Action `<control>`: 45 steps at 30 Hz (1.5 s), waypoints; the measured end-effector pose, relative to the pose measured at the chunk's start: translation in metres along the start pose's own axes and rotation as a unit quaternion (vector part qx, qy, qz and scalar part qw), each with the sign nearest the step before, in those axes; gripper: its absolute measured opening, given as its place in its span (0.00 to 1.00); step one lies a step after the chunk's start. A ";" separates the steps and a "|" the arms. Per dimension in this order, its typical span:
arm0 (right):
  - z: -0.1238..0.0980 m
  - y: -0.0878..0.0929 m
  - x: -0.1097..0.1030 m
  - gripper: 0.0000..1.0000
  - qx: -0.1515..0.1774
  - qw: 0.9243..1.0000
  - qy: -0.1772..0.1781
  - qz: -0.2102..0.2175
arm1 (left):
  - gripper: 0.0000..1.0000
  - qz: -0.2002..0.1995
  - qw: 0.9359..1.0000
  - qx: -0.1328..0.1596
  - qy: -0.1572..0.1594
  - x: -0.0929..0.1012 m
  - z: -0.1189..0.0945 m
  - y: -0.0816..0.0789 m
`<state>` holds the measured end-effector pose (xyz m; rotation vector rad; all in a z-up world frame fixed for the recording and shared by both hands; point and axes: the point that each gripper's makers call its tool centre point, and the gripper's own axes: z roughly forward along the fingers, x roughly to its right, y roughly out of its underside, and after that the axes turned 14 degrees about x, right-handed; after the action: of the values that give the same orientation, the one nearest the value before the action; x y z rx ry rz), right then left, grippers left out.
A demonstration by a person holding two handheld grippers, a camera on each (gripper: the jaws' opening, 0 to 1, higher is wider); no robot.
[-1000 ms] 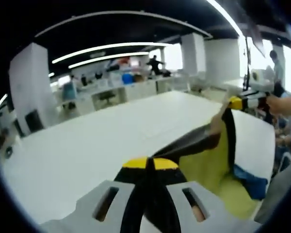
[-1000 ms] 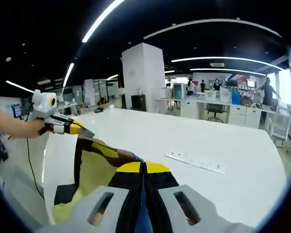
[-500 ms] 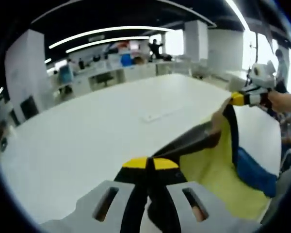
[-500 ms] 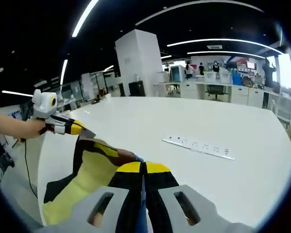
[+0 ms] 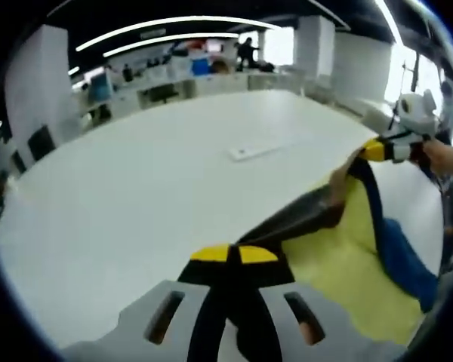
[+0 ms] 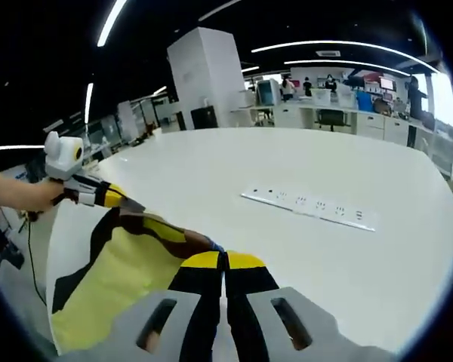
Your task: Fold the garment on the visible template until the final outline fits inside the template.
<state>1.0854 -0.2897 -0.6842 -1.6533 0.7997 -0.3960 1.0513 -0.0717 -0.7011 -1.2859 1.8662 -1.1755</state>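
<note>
Left gripper view, nearest first: the left gripper point(image 5: 228, 255) has its yellow-tipped jaws pressed together on a dark edge of the garment point(image 5: 340, 264). From that pinch the cloth runs away to the right, a dark band along the upper edge, yellow fabric below it and a blue part at the far right. It stretches up to the right gripper point(image 5: 377, 151), whose yellow tip meets the cloth's far corner, with a hand point(image 5: 447, 157) behind it. Beyond lies the white table point(image 5: 136, 188), and on it, well apart from the cloth, a white power strip point(image 5: 257, 150).

Right gripper view: the right gripper point(image 6: 224, 261) also has its jaws closed together, gripping the garment point(image 6: 128, 271) at its dark and yellow edge. The yellow cloth spreads to the left, lifted off the table point(image 6: 392, 256), up to the left gripper point(image 6: 98, 194). The power strip point(image 6: 309, 208) lies farther out, to the right. No template outline can be made out on the table.
</note>
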 end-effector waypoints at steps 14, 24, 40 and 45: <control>0.025 0.022 0.016 0.01 -0.040 0.999 0.015 -0.006 | 0.00 -0.065 0.997 -0.049 -0.013 -0.022 0.033 0.032; 0.028 0.024 0.030 0.05 -0.046 0.998 0.044 -0.019 | 0.04 -0.078 0.995 -0.046 -0.037 -0.036 0.042 0.030; 0.006 0.005 0.025 0.10 0.001 0.998 0.061 -0.033 | 0.07 -0.074 0.995 -0.013 -0.060 -0.045 0.030 0.014; -0.011 -0.012 0.008 0.16 0.039 0.997 0.046 -0.045 | 0.20 -0.116 0.989 0.061 -0.067 -0.041 0.006 -0.012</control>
<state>1.0874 -0.3027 -0.6708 -1.6115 0.7702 -0.5624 1.0764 -0.0373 -0.6940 -1.5043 1.5545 -1.2663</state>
